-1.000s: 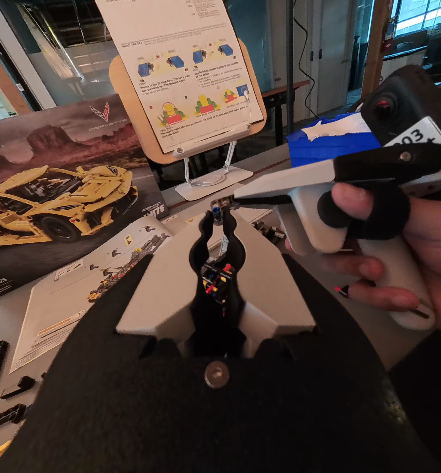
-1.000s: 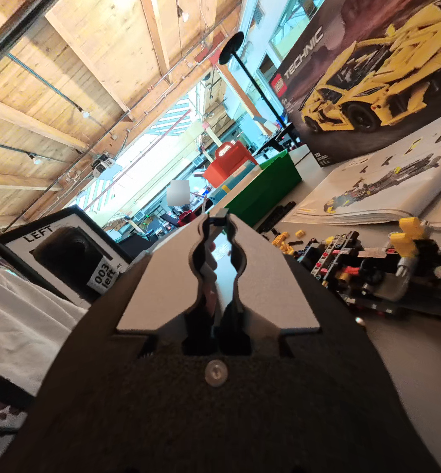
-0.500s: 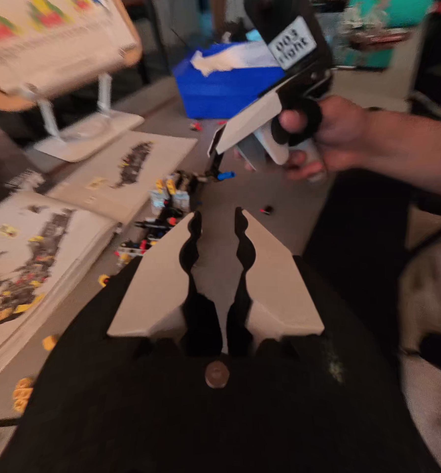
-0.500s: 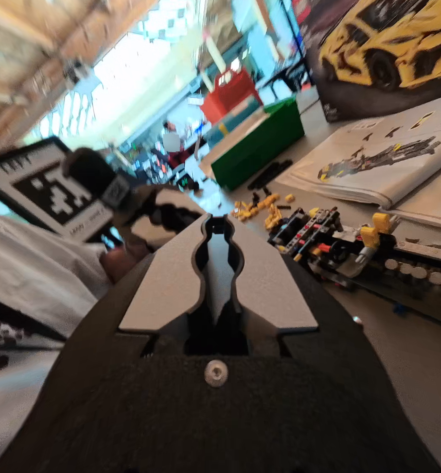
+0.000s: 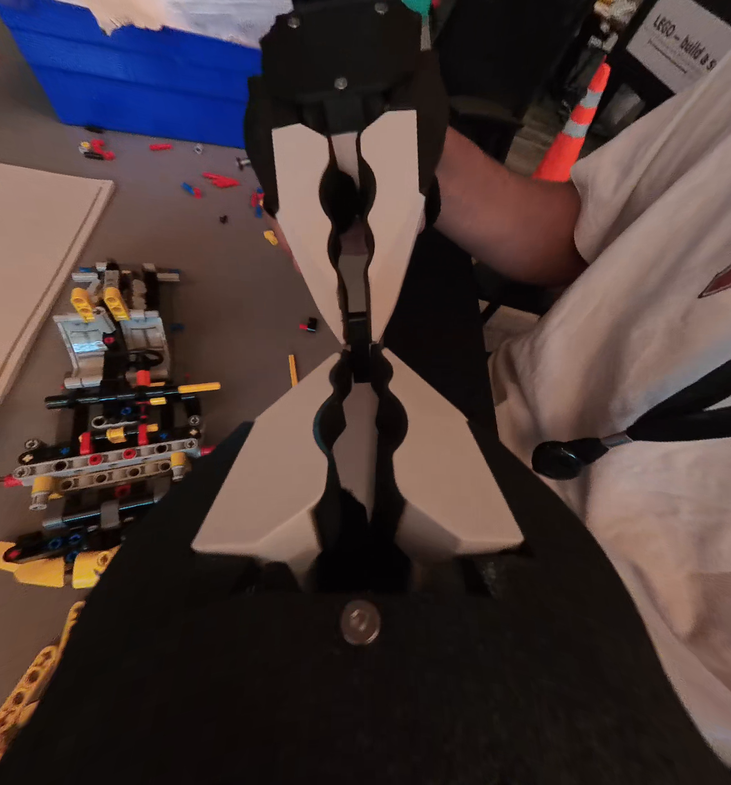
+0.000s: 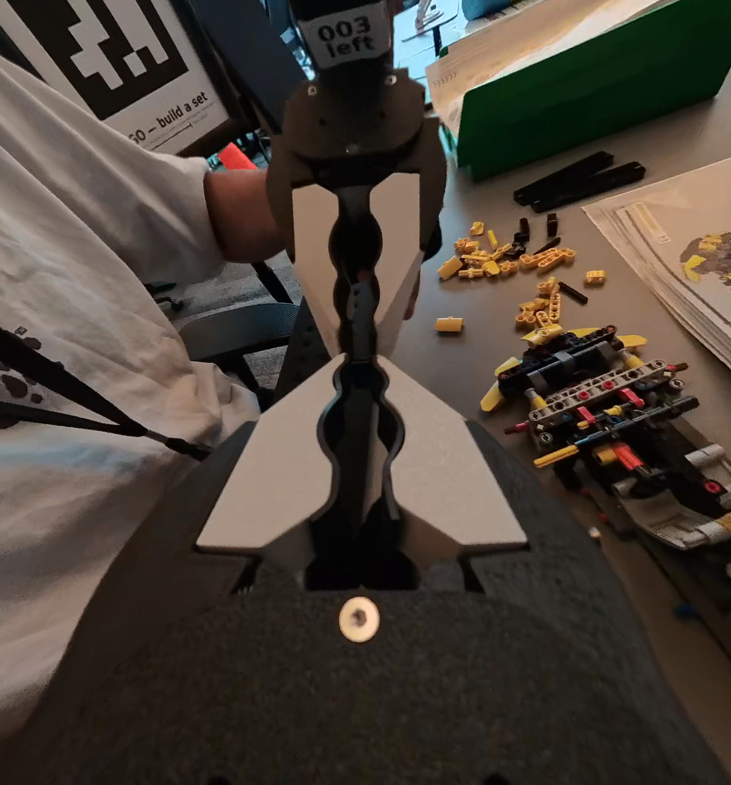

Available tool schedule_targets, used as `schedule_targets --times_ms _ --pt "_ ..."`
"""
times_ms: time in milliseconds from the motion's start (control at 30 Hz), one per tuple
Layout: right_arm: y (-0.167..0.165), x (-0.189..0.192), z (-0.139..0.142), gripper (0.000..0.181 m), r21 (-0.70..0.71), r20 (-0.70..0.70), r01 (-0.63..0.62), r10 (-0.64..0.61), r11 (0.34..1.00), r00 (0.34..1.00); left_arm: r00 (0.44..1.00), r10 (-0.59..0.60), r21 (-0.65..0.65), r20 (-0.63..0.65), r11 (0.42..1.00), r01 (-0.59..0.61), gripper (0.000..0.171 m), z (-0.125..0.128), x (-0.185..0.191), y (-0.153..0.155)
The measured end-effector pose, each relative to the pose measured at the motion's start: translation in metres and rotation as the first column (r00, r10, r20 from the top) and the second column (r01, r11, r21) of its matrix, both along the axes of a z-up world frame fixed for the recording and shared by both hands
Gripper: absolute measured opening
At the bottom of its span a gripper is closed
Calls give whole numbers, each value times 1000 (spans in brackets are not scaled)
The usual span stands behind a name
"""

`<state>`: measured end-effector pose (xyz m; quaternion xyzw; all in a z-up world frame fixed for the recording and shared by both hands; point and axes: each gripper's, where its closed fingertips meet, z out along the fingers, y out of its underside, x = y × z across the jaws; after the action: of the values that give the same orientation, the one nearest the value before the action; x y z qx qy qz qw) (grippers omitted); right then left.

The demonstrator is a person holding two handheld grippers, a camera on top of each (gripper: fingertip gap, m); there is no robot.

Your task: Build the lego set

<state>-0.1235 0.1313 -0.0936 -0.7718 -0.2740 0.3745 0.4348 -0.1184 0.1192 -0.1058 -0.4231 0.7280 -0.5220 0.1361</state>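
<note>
My left gripper (image 5: 360,361) and right gripper (image 5: 357,335) meet tip to tip above the table's near edge. A thin black lego piece (image 5: 357,327) runs from one pair of fingers into the other, and both grippers are closed on it. In the right wrist view the same piece (image 6: 361,314) spans from my right gripper (image 6: 357,365) into the left gripper (image 6: 357,348). The partly built car chassis (image 5: 109,424), black and grey with yellow, red and blue parts, lies on the table to the side (image 6: 610,424), and neither gripper touches it.
An open instruction booklet (image 6: 694,276) lies beyond the chassis. Loose yellow pieces (image 6: 503,259) and black beams (image 6: 580,178) lie near a green box (image 6: 588,97). Small red and blue pins (image 5: 210,178) lie before a blue bin (image 5: 134,80). The person's white shirt (image 5: 631,340) is close by. Both grippers' tips are close together, under 4 cm apart.
My left gripper let go of the chassis, which now lies on the table, then swung to face the right gripper and closed on the black piece that the right gripper holds.
</note>
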Motion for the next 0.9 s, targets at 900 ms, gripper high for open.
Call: schedule_targets --times_ms 900 --pt "33 23 -25 34 556 568 122 -483 822 667 965 196 -517 -172 816 -258 26 -1 20 8"
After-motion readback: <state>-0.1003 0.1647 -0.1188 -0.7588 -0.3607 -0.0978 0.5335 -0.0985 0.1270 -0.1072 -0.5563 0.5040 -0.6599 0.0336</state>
